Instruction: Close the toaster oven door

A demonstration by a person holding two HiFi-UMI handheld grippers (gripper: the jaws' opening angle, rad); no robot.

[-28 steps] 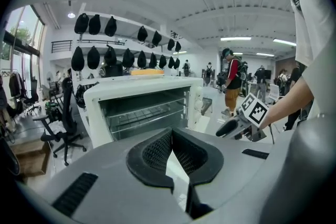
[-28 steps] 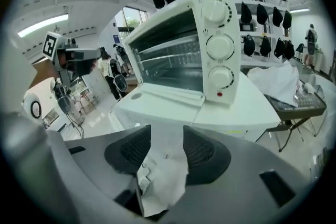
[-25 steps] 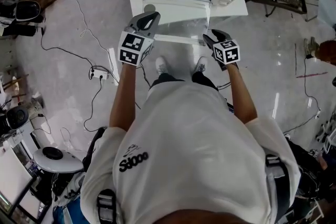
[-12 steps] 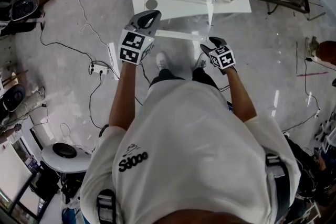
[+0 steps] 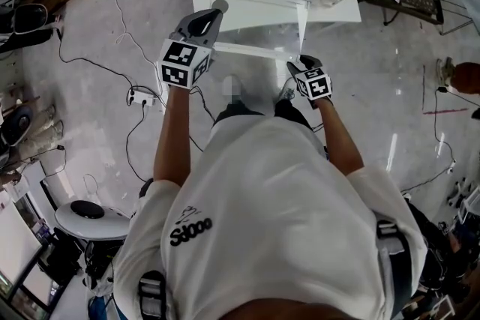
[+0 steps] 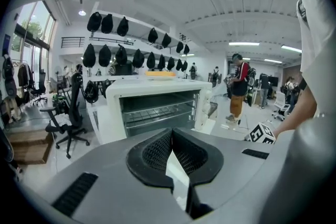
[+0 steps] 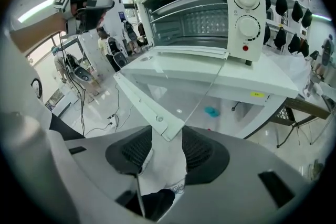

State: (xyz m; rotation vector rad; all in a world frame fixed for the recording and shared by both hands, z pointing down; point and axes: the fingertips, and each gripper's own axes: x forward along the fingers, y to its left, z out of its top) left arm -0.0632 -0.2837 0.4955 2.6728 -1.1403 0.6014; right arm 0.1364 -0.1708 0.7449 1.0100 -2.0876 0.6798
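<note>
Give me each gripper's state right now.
Left gripper: jaws closed, empty.
Right gripper: jaws open, just been closing; corner of the toaster oven door sits between them.

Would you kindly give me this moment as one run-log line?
toaster oven door: open | right gripper: jaws just closing, door corner between | left gripper: jaws shut, empty

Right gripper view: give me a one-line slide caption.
Right gripper, jaws just closing, straddles the front corner of the open toaster oven door without gripping it.
</note>
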